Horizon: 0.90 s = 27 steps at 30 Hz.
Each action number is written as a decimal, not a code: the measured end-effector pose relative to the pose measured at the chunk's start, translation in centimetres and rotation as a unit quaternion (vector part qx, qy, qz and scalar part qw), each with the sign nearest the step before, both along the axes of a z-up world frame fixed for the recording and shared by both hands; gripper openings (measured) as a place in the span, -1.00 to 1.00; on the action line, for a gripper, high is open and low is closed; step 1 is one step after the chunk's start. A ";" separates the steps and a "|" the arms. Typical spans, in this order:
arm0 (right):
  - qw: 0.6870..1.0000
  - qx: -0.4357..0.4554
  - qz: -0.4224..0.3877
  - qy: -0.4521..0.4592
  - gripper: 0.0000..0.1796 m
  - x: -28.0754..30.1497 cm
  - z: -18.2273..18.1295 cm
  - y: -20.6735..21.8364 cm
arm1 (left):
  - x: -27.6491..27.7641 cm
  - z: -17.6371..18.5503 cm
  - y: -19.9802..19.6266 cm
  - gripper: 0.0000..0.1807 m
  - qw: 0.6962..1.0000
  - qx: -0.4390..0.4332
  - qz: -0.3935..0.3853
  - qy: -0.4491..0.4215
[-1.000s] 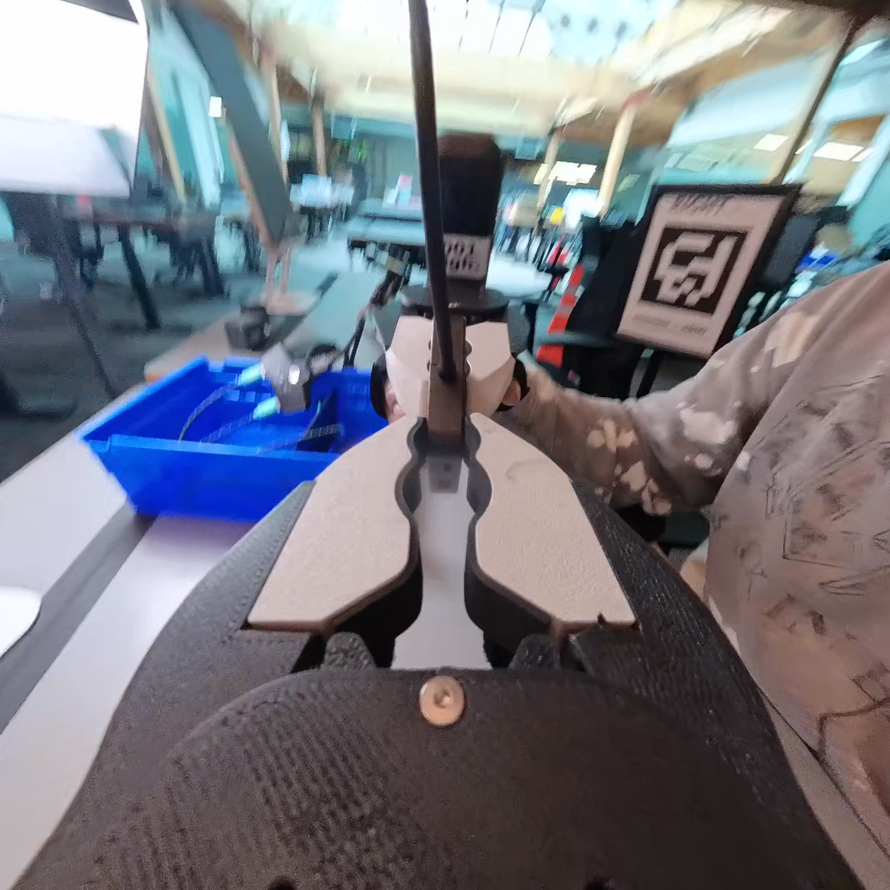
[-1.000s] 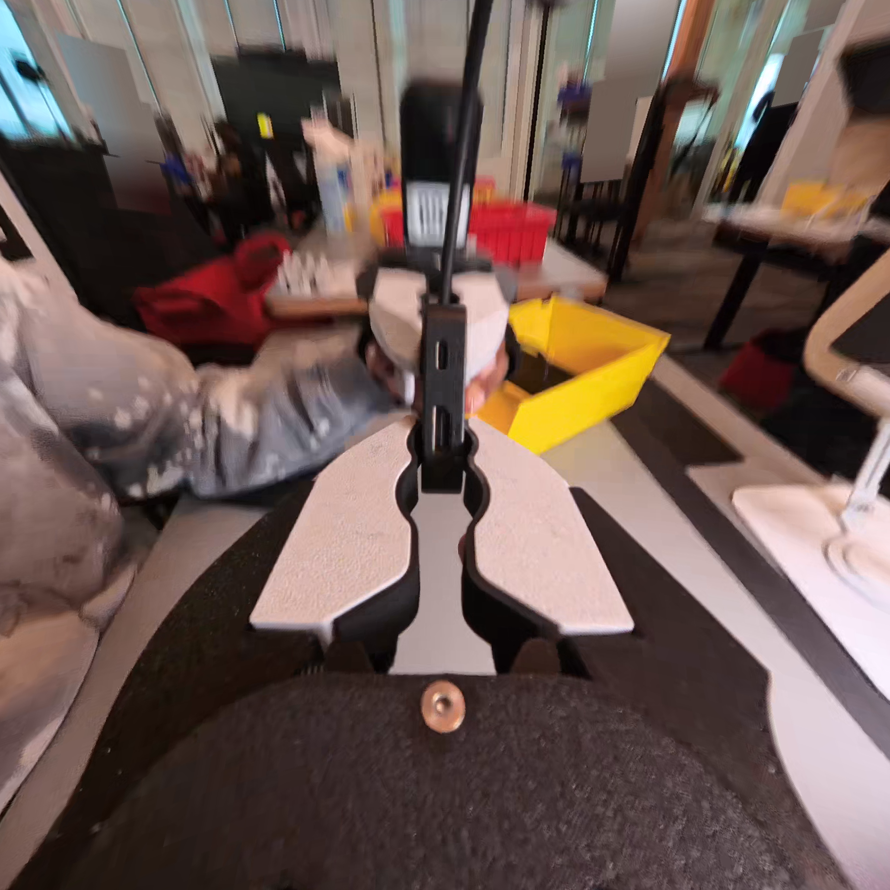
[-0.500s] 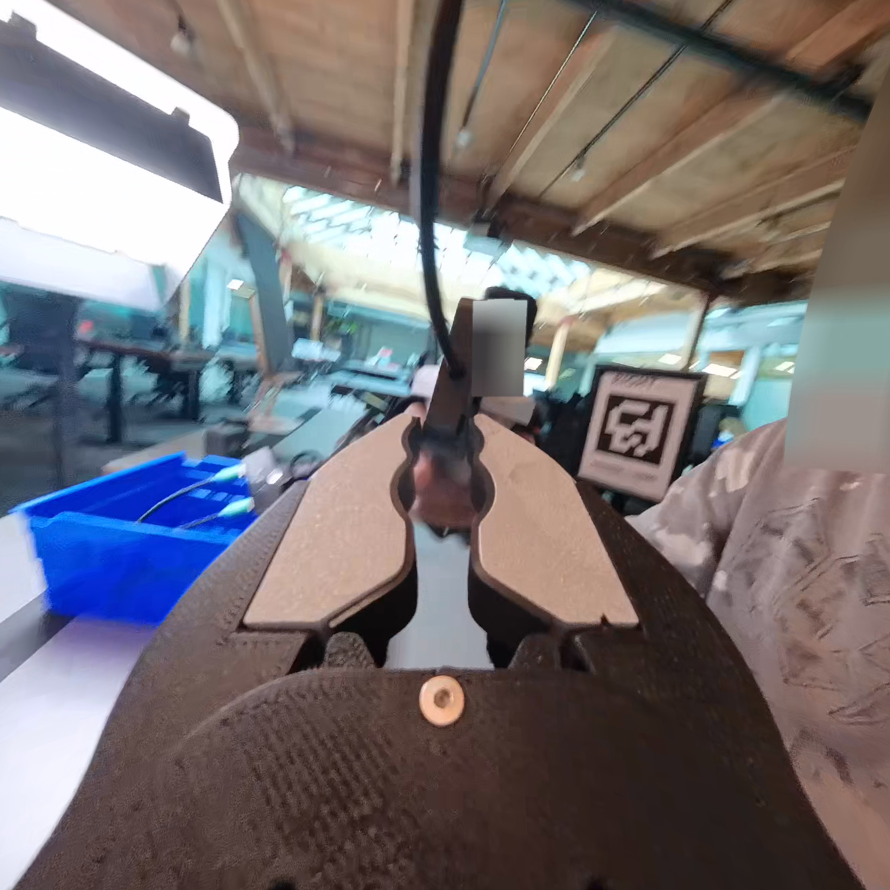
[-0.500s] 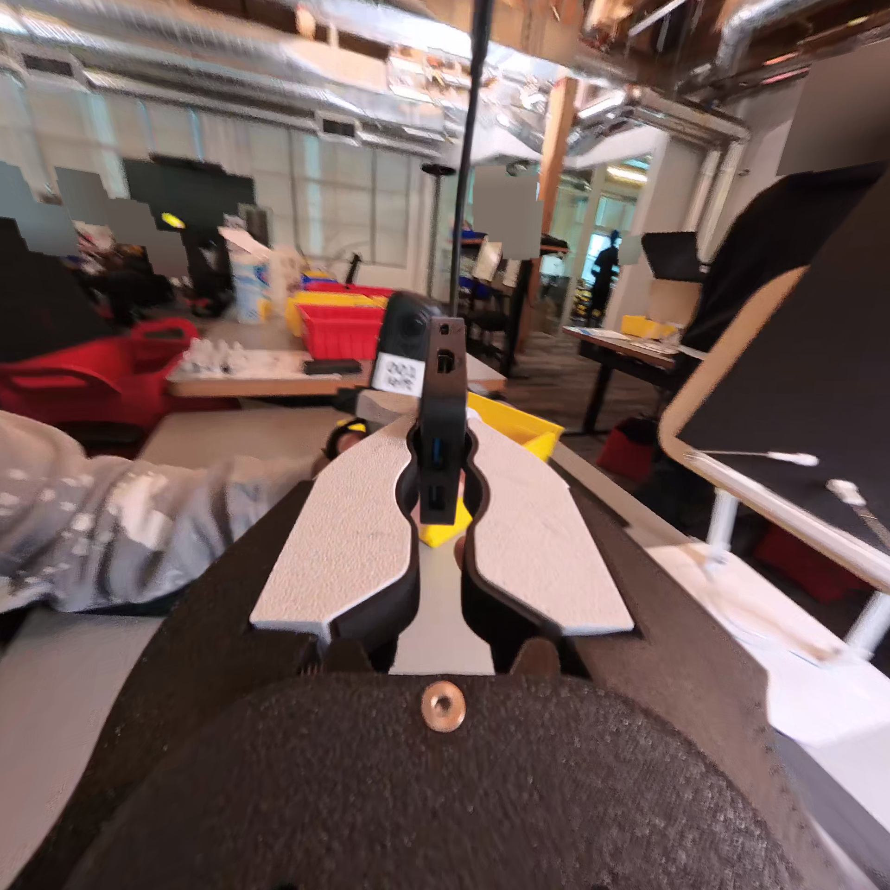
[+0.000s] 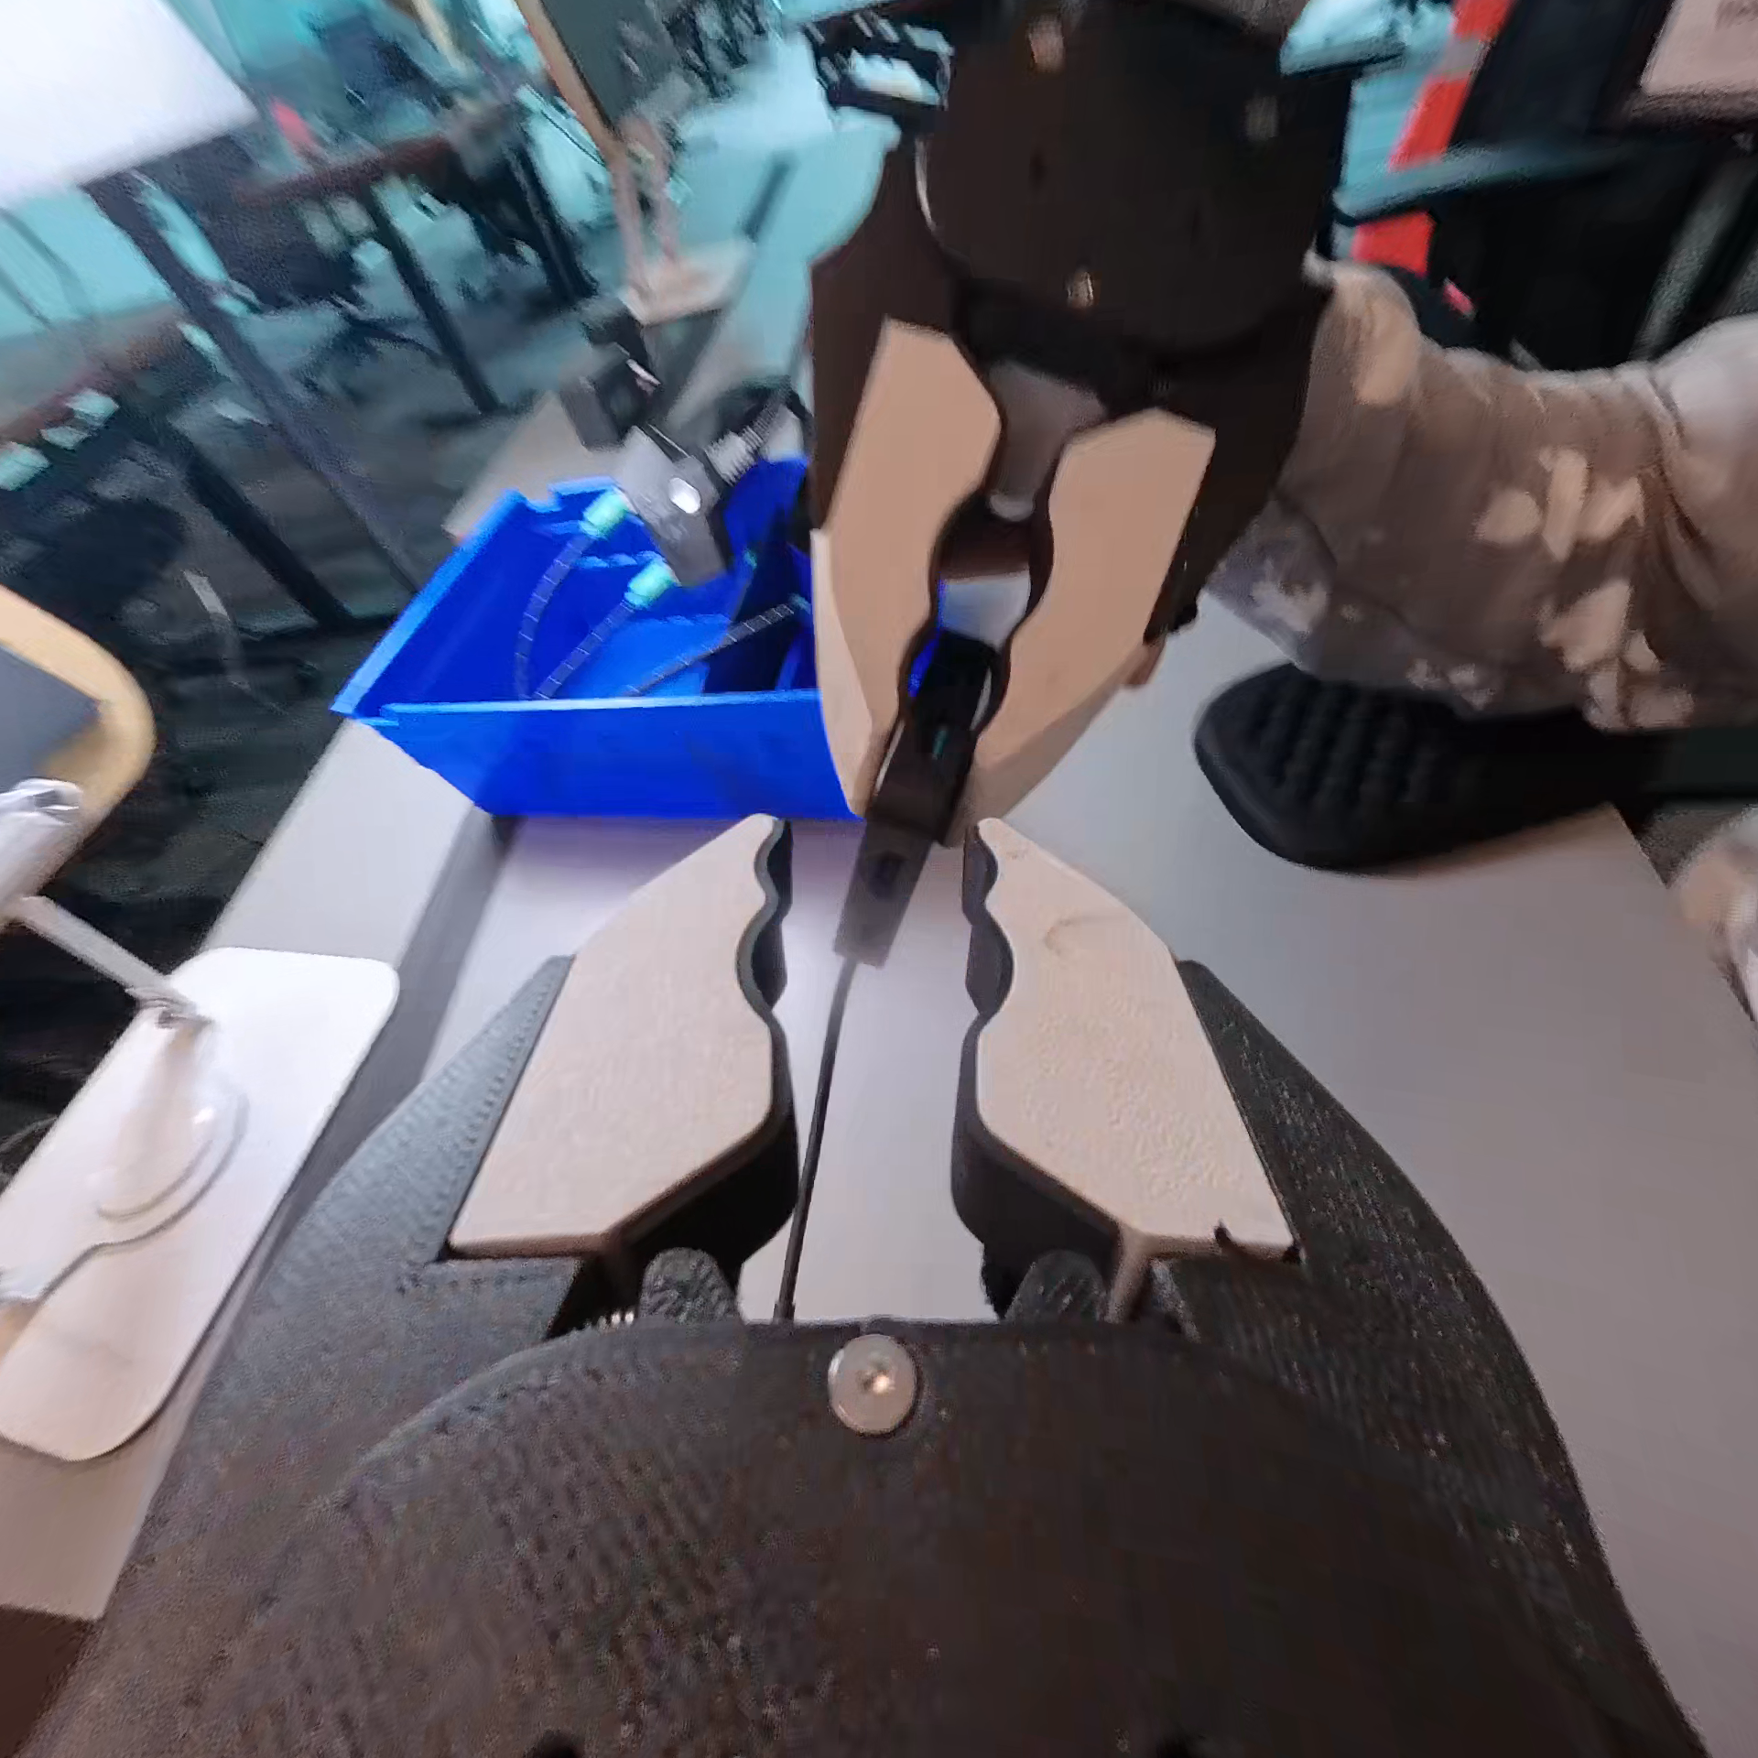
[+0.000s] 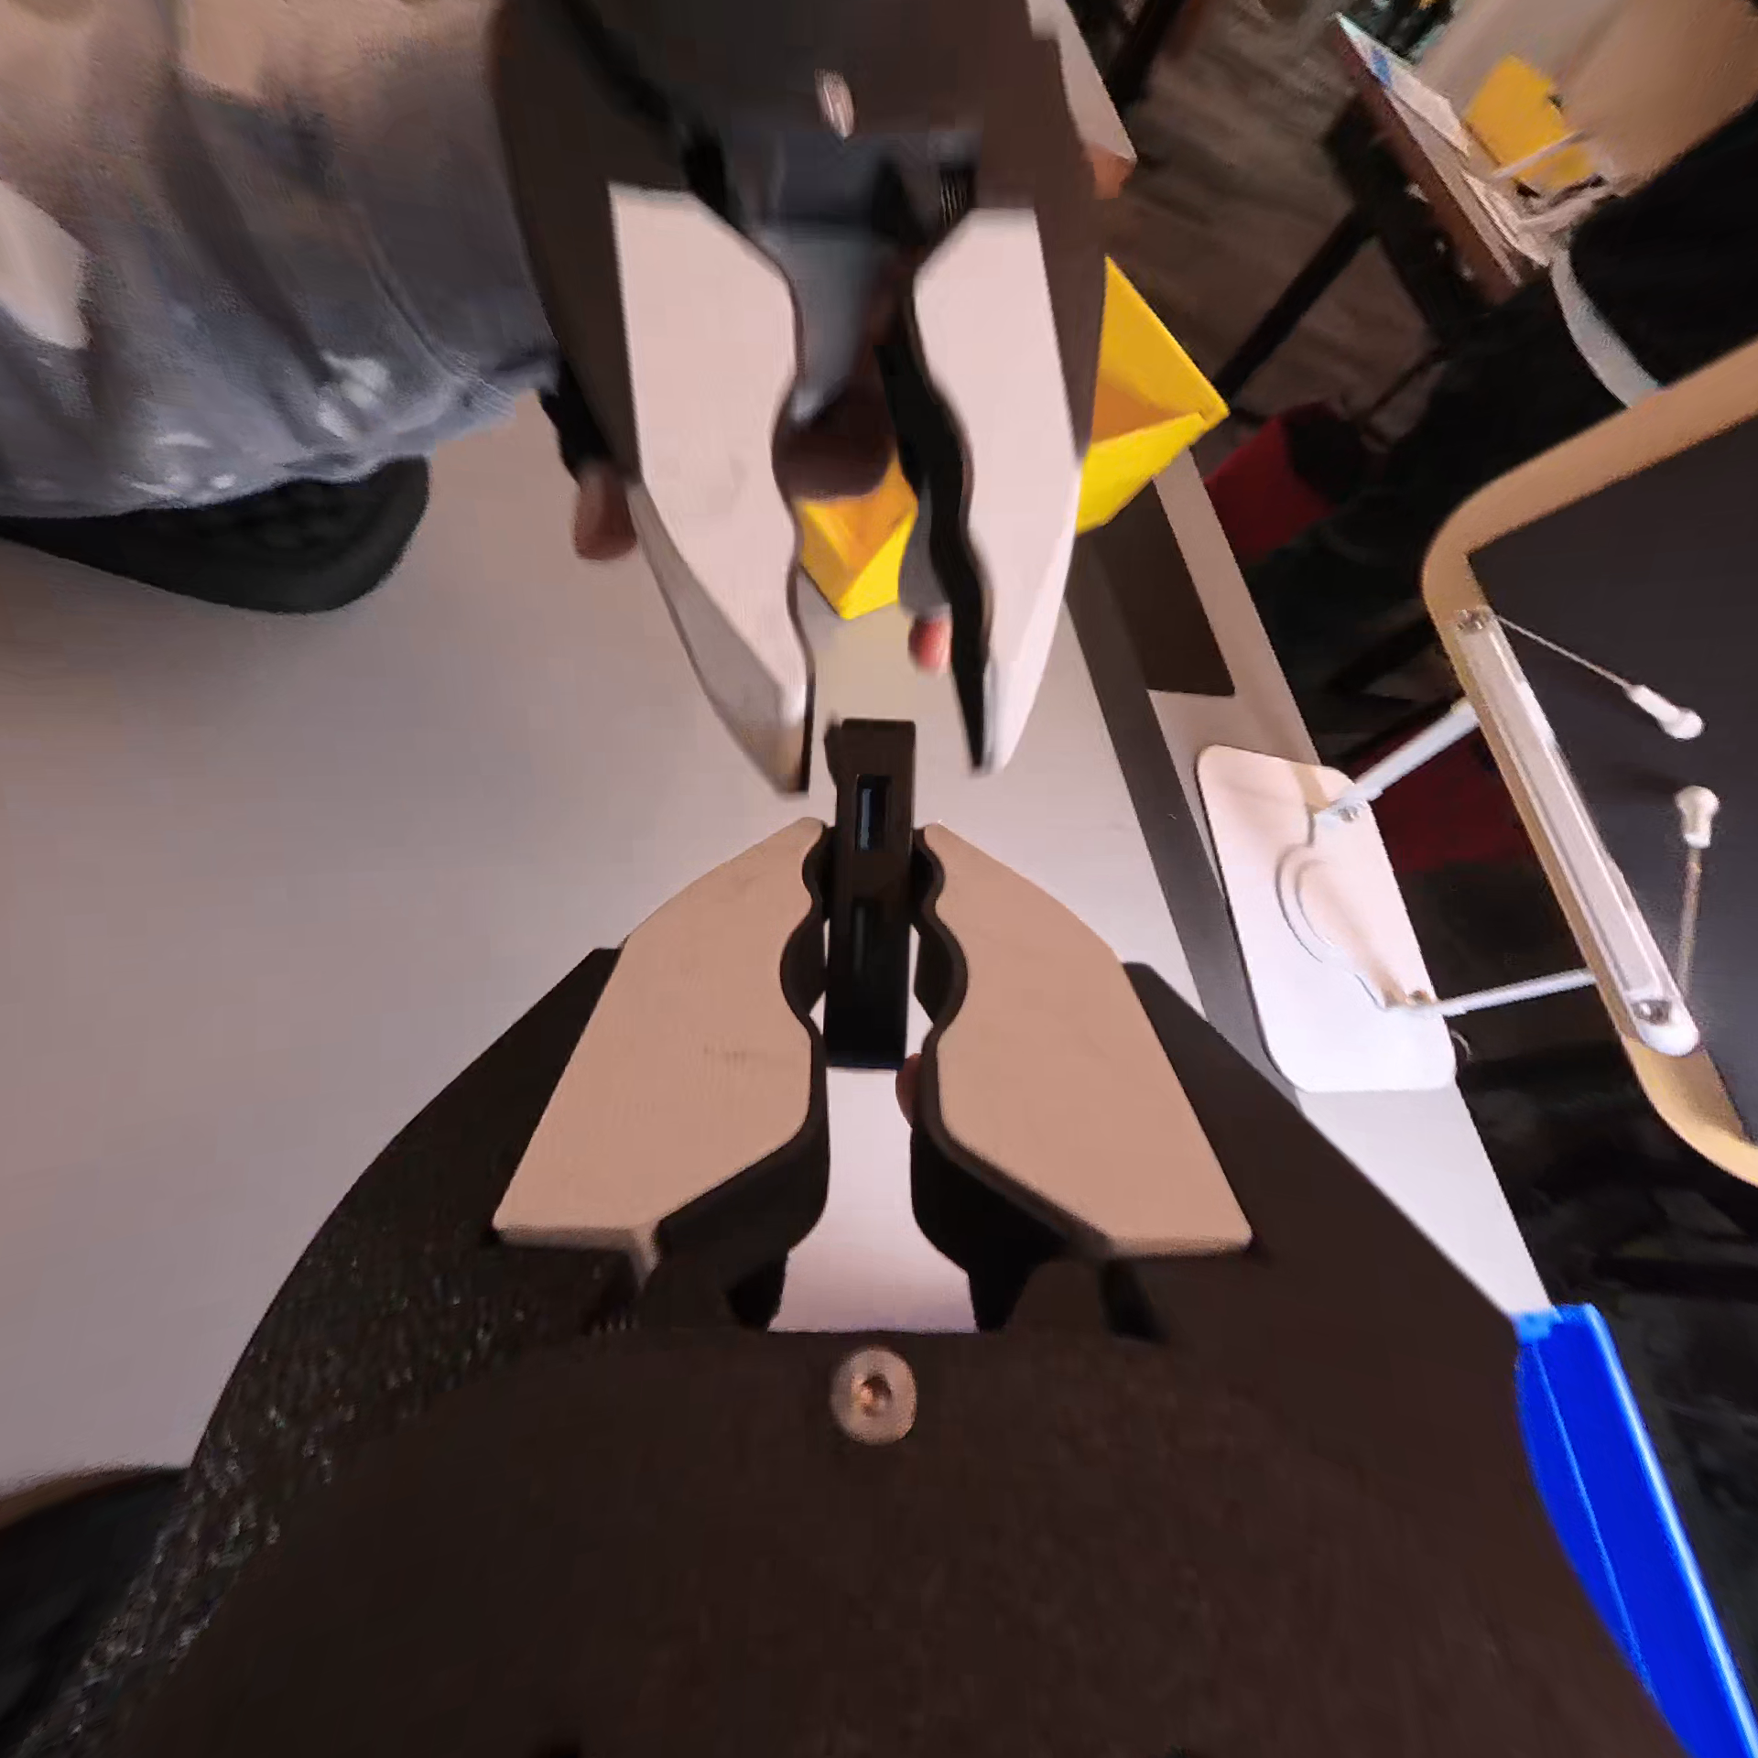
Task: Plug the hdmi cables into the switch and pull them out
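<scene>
My right gripper [image 6: 870, 828] is shut on the black switch [image 6: 868, 937], held on edge above the grey table [image 6: 285, 856]; a blue port faces the camera. It also shows in the left wrist view [image 5: 927, 761], pointing at me with the switch [image 5: 937, 732] between its pads. My left gripper [image 5: 873, 837] is open, one finger on each side of the black cable plug [image 5: 880, 889], not touching it. The plug meets the switch's near end, and its thin cable [image 5: 809, 1142] runs back between my fingers. In the right wrist view the left gripper [image 6: 889, 752] stands open just beyond the switch; the cable is hidden there.
A blue bin [image 5: 590, 752] holding cables sits at the table's far left edge and shows again in the right wrist view [image 6: 1617, 1522]. There is also a yellow bin [image 6: 1142, 428], a white stand base [image 5: 190, 1142], a black pad [image 5: 1379, 761] and a person's sleeve [image 5: 1522, 523].
Both grippers have swung down from a raised tilt towards the table. My left gripper, earlier shut on the cable plug, has opened and let it go. The right still grips the switch.
</scene>
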State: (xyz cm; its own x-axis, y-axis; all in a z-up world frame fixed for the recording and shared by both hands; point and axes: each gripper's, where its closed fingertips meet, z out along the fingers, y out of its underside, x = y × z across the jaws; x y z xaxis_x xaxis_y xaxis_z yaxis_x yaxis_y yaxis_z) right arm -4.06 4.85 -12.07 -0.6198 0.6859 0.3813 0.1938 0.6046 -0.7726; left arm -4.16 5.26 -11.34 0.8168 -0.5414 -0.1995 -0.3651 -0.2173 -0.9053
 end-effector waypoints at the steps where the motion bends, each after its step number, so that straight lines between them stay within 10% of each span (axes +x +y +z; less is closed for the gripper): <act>1: 1.000 -0.015 0.013 0.004 -0.85 0.3 0.5 -0.4 | 0.4 -0.8 -0.1 -0.63 1.000 -0.018 -0.014 0.005; 13: 0.941 -0.297 0.067 0.151 -0.63 1.4 9.0 1.0 | -0.1 6.9 -1.4 -0.83 0.959 0.133 -0.077 -0.240; 27: 0.943 -0.290 0.075 0.145 -0.85 1.2 8.9 -0.5 | 0.5 6.6 -1.0 -0.77 0.962 0.119 -0.074 -0.236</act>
